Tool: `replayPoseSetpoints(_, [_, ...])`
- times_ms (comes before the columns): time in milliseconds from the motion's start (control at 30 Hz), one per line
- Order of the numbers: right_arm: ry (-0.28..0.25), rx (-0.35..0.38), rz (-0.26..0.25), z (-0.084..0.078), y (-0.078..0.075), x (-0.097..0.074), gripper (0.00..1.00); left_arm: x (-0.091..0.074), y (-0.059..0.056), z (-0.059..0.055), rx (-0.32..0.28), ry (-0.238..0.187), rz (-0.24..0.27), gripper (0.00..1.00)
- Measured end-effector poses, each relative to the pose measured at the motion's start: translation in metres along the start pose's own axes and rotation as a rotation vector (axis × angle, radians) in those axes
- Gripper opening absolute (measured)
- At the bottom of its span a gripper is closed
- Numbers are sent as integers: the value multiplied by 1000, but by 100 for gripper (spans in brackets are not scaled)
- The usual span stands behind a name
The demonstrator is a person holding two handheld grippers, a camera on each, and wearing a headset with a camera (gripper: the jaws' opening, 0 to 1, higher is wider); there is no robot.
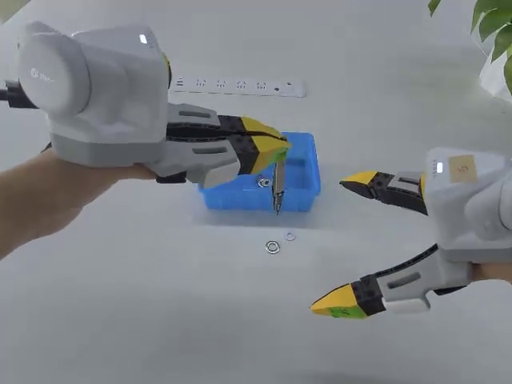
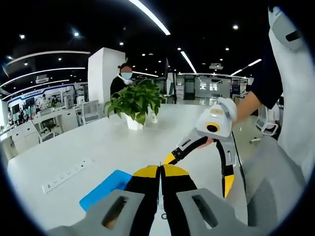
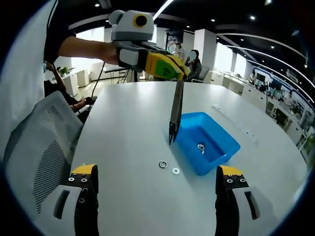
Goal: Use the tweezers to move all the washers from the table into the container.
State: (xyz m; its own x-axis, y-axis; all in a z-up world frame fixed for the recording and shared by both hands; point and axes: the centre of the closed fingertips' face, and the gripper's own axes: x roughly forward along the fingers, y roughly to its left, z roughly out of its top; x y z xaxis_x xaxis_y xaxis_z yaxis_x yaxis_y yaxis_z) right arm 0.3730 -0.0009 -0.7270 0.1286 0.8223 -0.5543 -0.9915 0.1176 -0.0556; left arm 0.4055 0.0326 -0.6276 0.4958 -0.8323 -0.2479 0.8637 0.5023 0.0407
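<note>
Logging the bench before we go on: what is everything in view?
table: one, white
container: one, blue, mid-table
washers: two, silver, on table before container; at least one more inside it
tweezers: one, metal, hanging tips-down by container's rim
power strip: one, white, behind container
plant: one, green, table's far end
chair: one, grey mesh, beside table
left claw: yellow-black, shut on tweezers
right claw: yellow-black, open, empty
</note>
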Motion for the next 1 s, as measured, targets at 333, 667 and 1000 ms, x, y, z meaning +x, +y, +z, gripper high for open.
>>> replayPoseSetpoints(333, [2, 100, -27, -27, 10, -10, 100, 1, -23, -21, 8, 39, -24, 4])
replayPoseSetpoints(667, [-5, 138, -16, -34, 23, -17, 100, 3, -22, -37, 67, 63, -23, 4])
replayPoseSetpoints(1000, [6, 200, -16, -54, 31, -17, 100, 14, -22, -49, 53, 74, -42, 4])
